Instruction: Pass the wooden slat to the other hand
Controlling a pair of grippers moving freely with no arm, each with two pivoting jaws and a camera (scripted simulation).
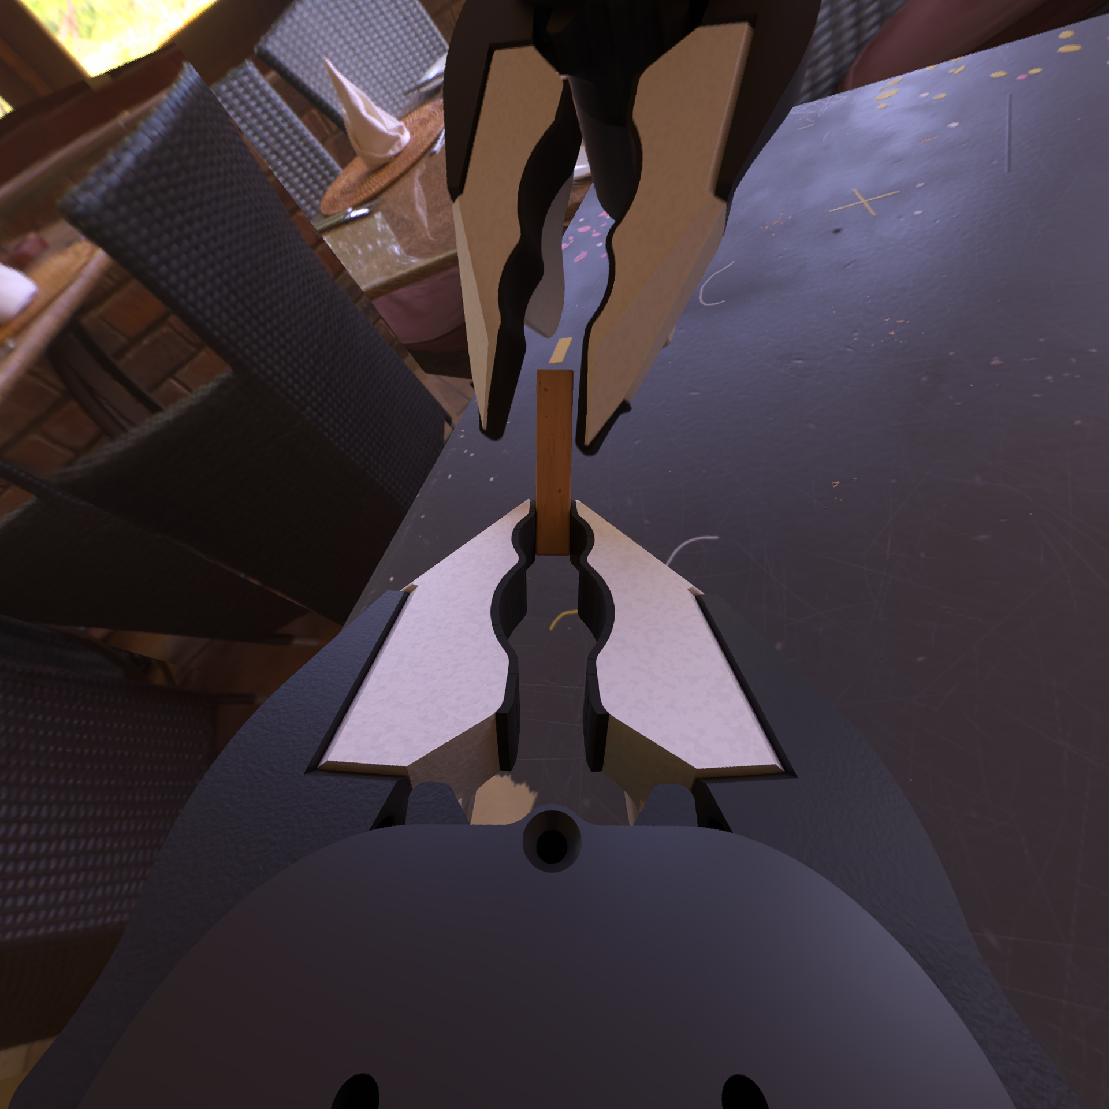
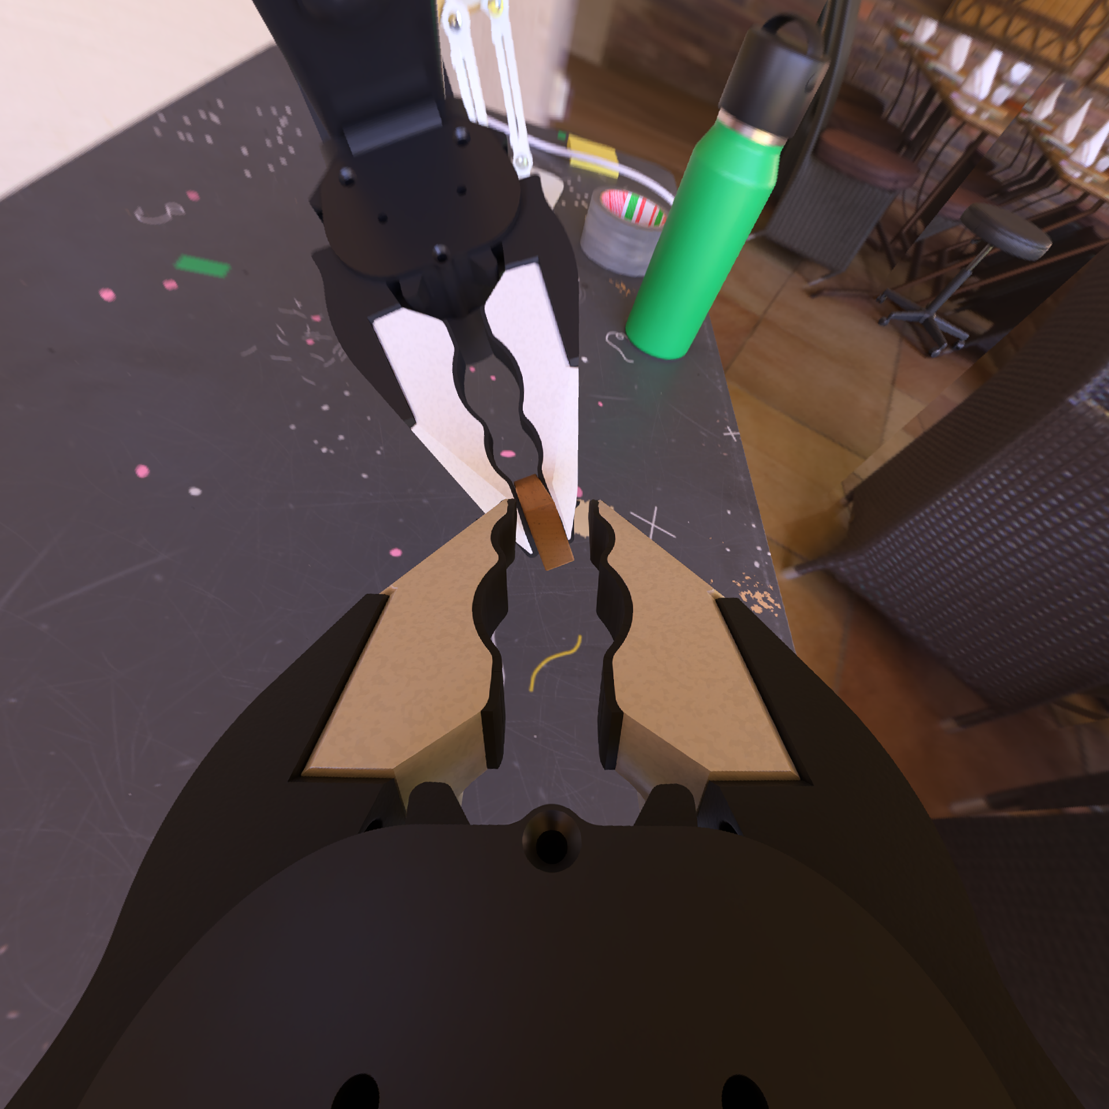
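Observation:
The wooden slat (image 1: 554,444) is a short brown strip held above the dark table (image 1: 900,480). My left gripper (image 1: 553,510), with white pads, is shut on its near end. My right gripper (image 1: 543,438), with tan pads, faces it with its jaws open on either side of the slat's far end, not touching it. In the right wrist view the slat (image 2: 540,516) sticks out of the left gripper (image 2: 547,537) and sits between the open fingertips of my right gripper (image 2: 552,509), nearer its left finger.
A green bottle with a black cap (image 2: 702,240) and a grey tape roll (image 2: 624,231) stand near the table's (image 2: 180,540) far right edge. Dark wicker chairs (image 1: 240,360) (image 2: 990,570) stand beside the table.

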